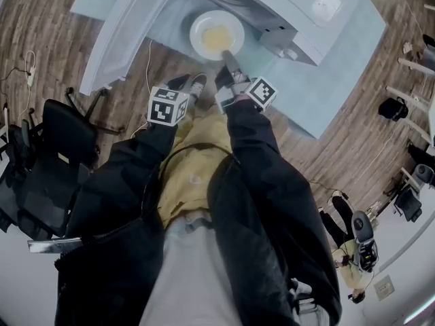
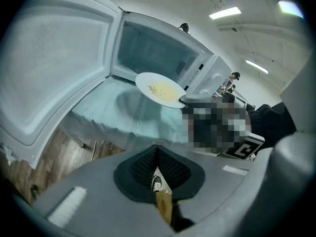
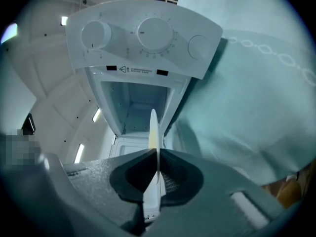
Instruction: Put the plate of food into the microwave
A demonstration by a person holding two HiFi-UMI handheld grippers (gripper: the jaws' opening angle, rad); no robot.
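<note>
The right gripper (image 3: 156, 157) pinches the rim of the white plate (image 1: 198, 27) — edge-on between its pads — and holds it, yellow food (image 1: 217, 39) on top, just before the open microwave (image 1: 299, 5), above the pale blue tablecloth (image 1: 333, 80). The left gripper (image 2: 158, 164) sits lower, jaws pressed together — empty. The microwave door (image 1: 119, 36) stands wide.

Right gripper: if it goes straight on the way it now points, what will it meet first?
The right gripper, shut on the plate, aims into the open microwave. The way looks free; the plate's far edge would probably reach the inside back wall first, though depth is unclear.
</note>
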